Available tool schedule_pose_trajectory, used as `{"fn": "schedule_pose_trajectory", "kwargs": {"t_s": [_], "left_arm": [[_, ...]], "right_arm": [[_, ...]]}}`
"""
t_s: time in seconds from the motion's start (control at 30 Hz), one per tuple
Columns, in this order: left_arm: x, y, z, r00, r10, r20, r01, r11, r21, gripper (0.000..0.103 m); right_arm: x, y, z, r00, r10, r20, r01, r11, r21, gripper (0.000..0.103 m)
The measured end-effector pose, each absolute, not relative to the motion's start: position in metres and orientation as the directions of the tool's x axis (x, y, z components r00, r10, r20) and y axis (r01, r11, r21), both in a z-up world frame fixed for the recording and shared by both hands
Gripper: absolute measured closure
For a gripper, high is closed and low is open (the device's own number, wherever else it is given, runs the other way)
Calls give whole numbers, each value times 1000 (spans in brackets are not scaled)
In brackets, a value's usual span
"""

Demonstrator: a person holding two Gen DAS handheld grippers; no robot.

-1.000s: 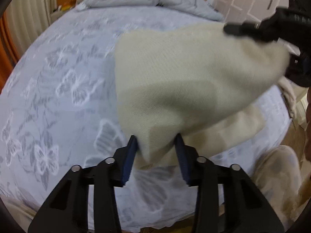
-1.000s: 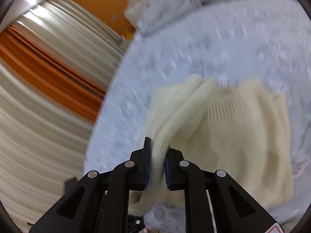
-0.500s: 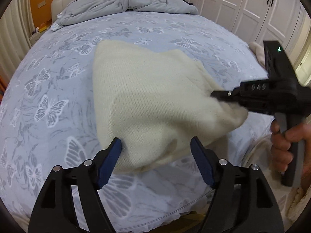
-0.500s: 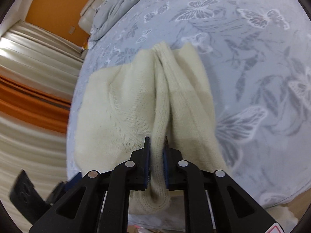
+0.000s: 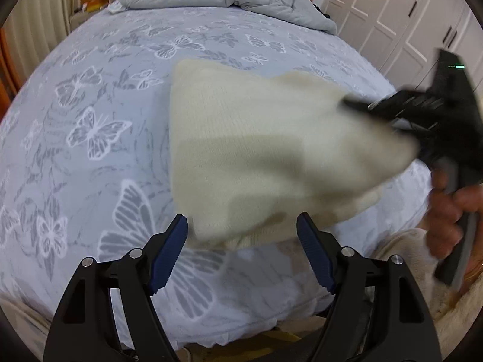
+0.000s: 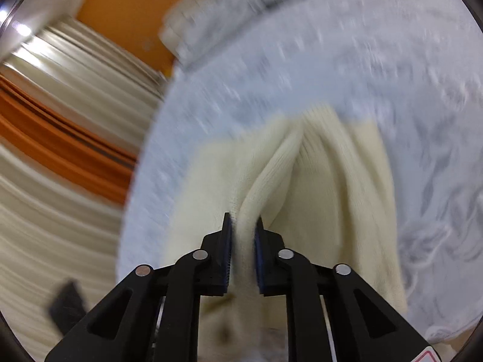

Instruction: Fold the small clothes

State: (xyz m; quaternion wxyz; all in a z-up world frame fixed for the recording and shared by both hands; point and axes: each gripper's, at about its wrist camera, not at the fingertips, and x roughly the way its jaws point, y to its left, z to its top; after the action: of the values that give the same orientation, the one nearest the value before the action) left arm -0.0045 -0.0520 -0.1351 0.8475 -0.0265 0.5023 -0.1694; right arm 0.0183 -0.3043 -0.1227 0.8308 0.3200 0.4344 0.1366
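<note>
Where a second ago our left gripper had its blue pads pinched on the near corner of the cream knit sweater, it now stands with its jaws wide apart and nothing between them, the sweater's hem lying just beyond the fingertips on the butterfly-print bedsheet. Half a second ago those jaws were already spread, so that part matches; what has changed since is that the sweater sits a little further right in our left view and the right side of it has gone blurred. Our right gripper remains clamped on a ridge of the sweater, the knit bunched into a raised fold running away from the pads, as in both earlier frames, though the right view has swung back toward the pleated cream curtain and the orange wall and is smeared with motion. In the left view the right gripper shows dark against the cloth, with a green light on its body. We can read no brand, label or writing anywhere.
</note>
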Motion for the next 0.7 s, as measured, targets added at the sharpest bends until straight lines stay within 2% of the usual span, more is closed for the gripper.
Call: {"fn": "schedule_pose_trajectory", "kwargs": {"t_s": [0.1,0.2,0.3,0.37,0.4,0.43,0.5,0.6,0.7], "left_arm": [[-5,-43,-142,430,-299,-852,232,948,-215,30],[-2,-42,-155,411,-268,-872,208,958,-197,31],[3,-45,-166,404,-231,-885,193,967,-165,31],[6,-46,-170,398,-220,-891,191,969,-154,31],[7,-47,-170,396,-219,-892,191,969,-154,31],[7,-48,-167,394,-225,-891,196,968,-158,31],[5,-50,-160,402,-240,-884,214,963,-164,31],[3,-58,-157,417,-231,-879,242,960,-137,31],[11,-63,-169,404,-180,-897,223,970,-94,31]], "right_arm": [[11,-321,-103,632,434,-642,59,799,598,93],[18,-347,-149,535,369,-760,191,824,534,93],[23,-344,-190,417,360,-835,242,841,484,89],[19,-342,-183,436,330,-837,242,853,462,86],[17,-342,-178,445,315,-838,247,856,453,79],[14,-342,-168,459,273,-846,263,867,423,75],[2,-341,-139,519,160,-840,274,899,341,75],[-7,-326,-108,580,240,-778,173,897,406,75],[-5,-301,-110,522,334,-785,84,896,436,76]]}}
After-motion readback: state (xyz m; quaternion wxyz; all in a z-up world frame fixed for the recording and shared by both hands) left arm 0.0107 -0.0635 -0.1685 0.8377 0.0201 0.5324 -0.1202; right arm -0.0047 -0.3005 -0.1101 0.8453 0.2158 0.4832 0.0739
